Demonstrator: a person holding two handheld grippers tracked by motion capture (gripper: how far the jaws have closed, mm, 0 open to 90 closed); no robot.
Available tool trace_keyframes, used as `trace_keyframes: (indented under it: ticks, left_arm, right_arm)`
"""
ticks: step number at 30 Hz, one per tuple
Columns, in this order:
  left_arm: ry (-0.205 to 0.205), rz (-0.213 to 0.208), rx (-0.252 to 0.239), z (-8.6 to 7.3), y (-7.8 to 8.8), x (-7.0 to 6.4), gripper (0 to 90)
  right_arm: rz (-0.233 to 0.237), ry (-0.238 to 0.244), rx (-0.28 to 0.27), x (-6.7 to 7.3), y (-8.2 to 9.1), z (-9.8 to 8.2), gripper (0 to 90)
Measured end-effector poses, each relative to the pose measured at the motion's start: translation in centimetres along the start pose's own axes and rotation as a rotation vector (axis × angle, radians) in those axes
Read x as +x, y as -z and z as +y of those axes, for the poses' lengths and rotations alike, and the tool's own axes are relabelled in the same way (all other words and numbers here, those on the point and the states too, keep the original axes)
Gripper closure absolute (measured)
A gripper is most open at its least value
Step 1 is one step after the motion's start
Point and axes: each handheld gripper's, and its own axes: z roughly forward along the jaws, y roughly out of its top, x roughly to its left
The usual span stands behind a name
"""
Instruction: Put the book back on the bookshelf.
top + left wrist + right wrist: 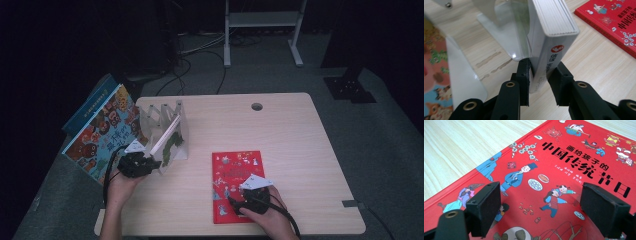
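The left gripper (539,75) is grasping the white book (551,37) by its spine end; both pads are pressing on it, one on each side. This book is leaning inside the clear rack (167,131), at about nine o'clock on the table (290,130). The right gripper (539,205) is resting released above the red book (235,175), with its jaws standing wide apart. The red book is lying flat at about six o'clock. A colourful book (102,132) is leaning at the table's nine o'clock edge.
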Motion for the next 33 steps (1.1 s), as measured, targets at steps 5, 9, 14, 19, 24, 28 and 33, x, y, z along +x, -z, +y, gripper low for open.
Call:
trace_keyframes:
  ticks: [5,9,14,19,24,28,33]
  left_arm:
    - [-0.019,-0.008,0.0,0.8,-0.9,-0.8,68.4]
    - [-0.024,-0.012,-0.001,1.5,-1.7,-1.3,67.0]
    - [-0.021,-0.008,-0.01,2.1,-2.4,-1.5,65.8]
    - [-0.025,-0.011,-0.016,2.5,-2.9,-1.9,64.0]
    - [-0.029,-0.017,-0.021,2.6,-3.2,-2.1,62.8]
    - [-0.026,-0.017,-0.025,2.7,-3.3,-2.4,62.1]
    - [-0.036,-0.015,-0.025,2.8,-3.5,-2.6,61.2]
  right_arm:
    - [-0.001,0.0,0.0,0.0,0.0,0.0,16.1]
    - [-0.001,0.001,0.0,0.0,0.0,0.0,16.1]
    - [-0.001,0.0,0.0,0.0,0.0,0.0,16.1]
    - [-0.001,0.0,0.0,0.0,0.0,0.0,16.1]
    - [-0.001,0.001,0.0,0.0,0.0,0.0,16.0]
    - [-0.005,0.002,-0.002,0.0,0.0,-0.1,16.0]
    - [-0.005,0.002,-0.002,0.0,0.0,-0.1,16.0]
